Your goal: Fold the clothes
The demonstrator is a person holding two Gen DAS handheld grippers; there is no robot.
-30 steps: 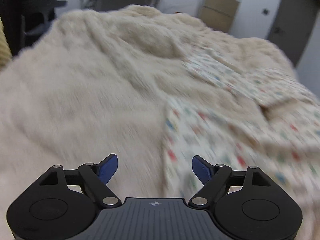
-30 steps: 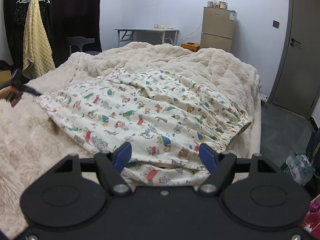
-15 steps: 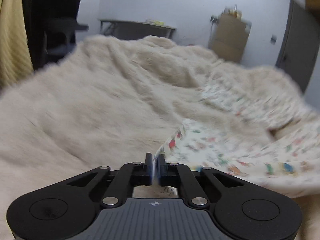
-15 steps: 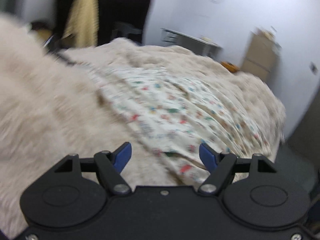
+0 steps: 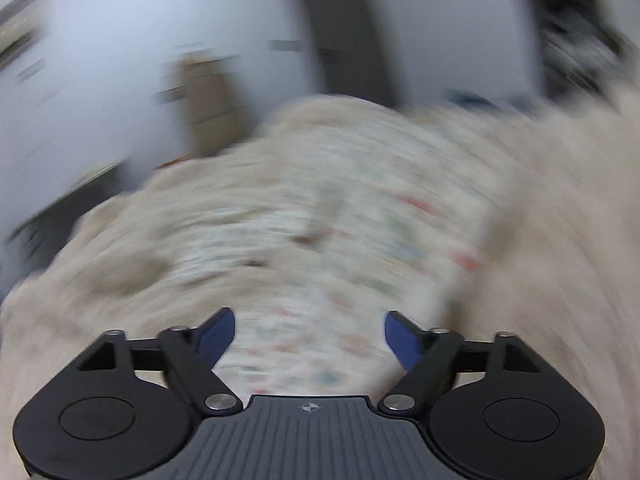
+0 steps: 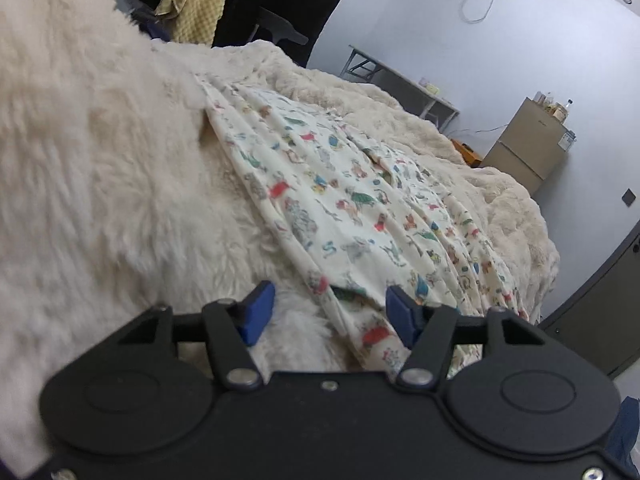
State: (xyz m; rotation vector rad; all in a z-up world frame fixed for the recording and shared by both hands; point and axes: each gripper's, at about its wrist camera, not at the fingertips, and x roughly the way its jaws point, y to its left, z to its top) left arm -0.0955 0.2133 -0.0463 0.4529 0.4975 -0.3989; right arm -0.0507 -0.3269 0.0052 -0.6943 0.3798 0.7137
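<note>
Printed garment (image 6: 352, 200) spread flat on the fluffy cream blanket (image 6: 100, 184), its near corner lying between the closing blue pads of the right gripper (image 6: 330, 312), not yet pinched. Best to sink onto that corner, gather both layers, clamp firmly before lifting. Left gripper (image 5: 309, 334) just above the garment's other end, jaws spreading apart, nothing held; badly blurred there.
</note>
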